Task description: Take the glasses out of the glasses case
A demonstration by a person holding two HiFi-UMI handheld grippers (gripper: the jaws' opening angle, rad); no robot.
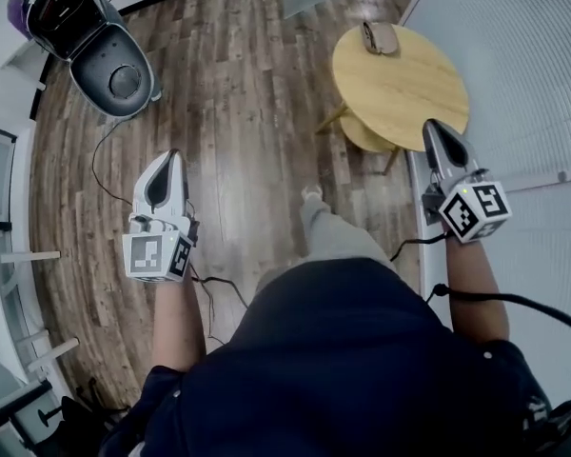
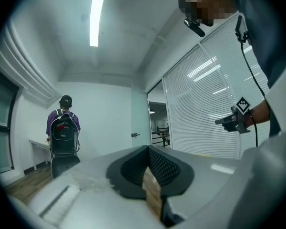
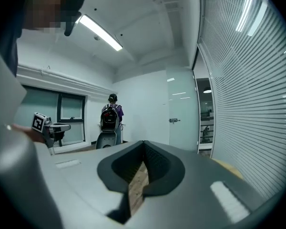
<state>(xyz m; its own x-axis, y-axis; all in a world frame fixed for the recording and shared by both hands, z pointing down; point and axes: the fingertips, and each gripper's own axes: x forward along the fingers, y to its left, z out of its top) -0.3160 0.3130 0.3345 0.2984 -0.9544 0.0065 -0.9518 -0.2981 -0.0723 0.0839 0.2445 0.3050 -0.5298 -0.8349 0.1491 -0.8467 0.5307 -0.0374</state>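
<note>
Standing off, not yet reaching.
Holding left gripper [image 1: 172, 160] and right gripper [image 1: 434, 129] closed, empty, with glasses case [image 1: 379, 37] lying on round table [image 1: 409, 93], seemingly out of reach.

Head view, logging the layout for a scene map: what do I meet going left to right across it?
Grey-and-black shell chair → left hand-held gripper → small brown glasses case on the round wooden table → right hand-held gripper → white slatted blinds.
</note>
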